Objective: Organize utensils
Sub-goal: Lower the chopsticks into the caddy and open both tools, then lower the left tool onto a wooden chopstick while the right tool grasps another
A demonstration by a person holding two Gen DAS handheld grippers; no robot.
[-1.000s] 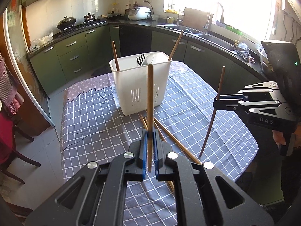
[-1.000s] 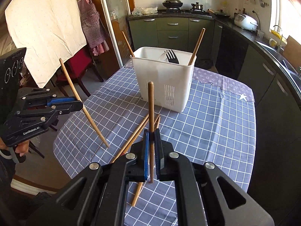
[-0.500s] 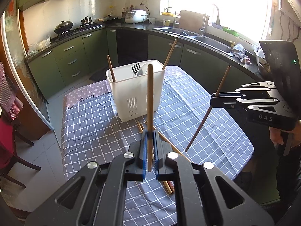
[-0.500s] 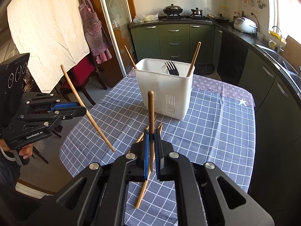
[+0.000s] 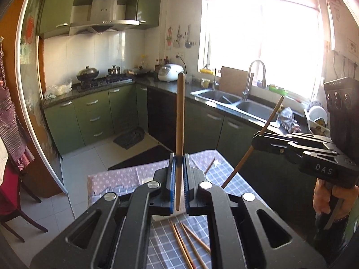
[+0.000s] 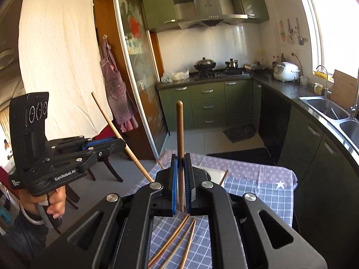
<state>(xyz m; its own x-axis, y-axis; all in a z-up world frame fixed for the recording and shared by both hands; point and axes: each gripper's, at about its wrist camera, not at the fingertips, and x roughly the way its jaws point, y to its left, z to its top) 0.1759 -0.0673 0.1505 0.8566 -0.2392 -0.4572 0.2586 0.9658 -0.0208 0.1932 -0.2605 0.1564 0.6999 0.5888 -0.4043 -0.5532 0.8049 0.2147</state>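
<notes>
While both cameras tilt up toward the kitchen, each gripper clamps a single wooden chopstick. The left gripper (image 5: 178, 163) pinches its chopstick (image 5: 180, 116) upright between the blue pads, and the right gripper (image 6: 180, 163) grips its own chopstick (image 6: 179, 132) the same way. More loose chopsticks (image 6: 177, 242) lie on the checked tablecloth (image 6: 260, 192) below. The white utensil holder (image 6: 214, 172) sits mostly hidden behind the fingers; what seems to be a chopstick tip pokes up at its edge.
</notes>
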